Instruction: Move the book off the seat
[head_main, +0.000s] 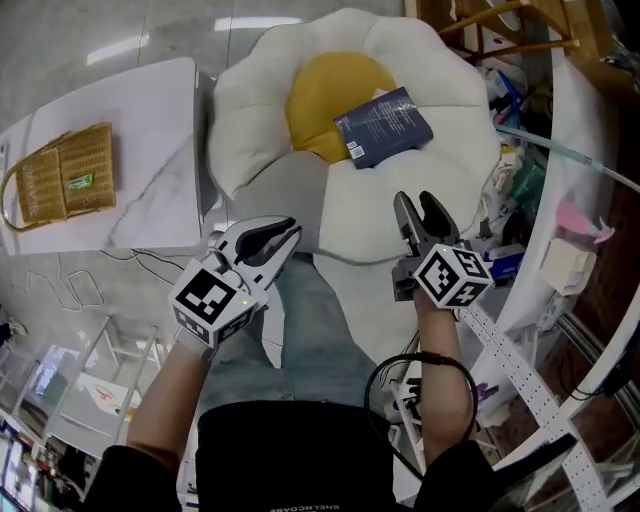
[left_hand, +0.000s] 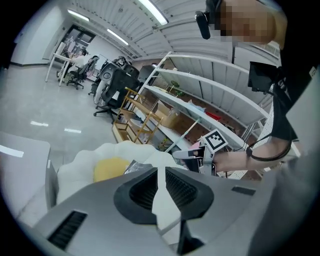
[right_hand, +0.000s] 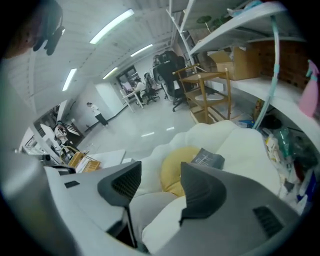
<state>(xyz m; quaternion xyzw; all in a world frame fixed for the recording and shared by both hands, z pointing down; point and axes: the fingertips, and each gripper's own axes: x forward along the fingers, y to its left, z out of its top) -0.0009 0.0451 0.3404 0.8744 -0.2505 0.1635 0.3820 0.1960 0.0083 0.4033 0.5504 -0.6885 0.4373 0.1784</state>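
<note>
A dark blue book (head_main: 385, 127) lies flat on the flower-shaped white seat cushion (head_main: 440, 70), half on its yellow centre (head_main: 325, 95). My left gripper (head_main: 288, 232) hovers at the cushion's near left petal, well short of the book. Its jaws stand a narrow gap apart with nothing between them (left_hand: 159, 172). My right gripper (head_main: 415, 200) hangs over the near petal, below the book, jaws open wide and empty (right_hand: 161, 172). The book (right_hand: 208, 159) shows ahead of the right jaw, and its edge (left_hand: 134, 167) peeks above the left gripper's jaws.
A white marble table (head_main: 150, 130) stands left of the seat with a woven bag (head_main: 65, 172) on it. Curved white shelves with clutter (head_main: 520, 180) run along the right. A wooden rack (head_main: 510, 30) stands behind the cushion. Cables (head_main: 60, 285) lie on the floor.
</note>
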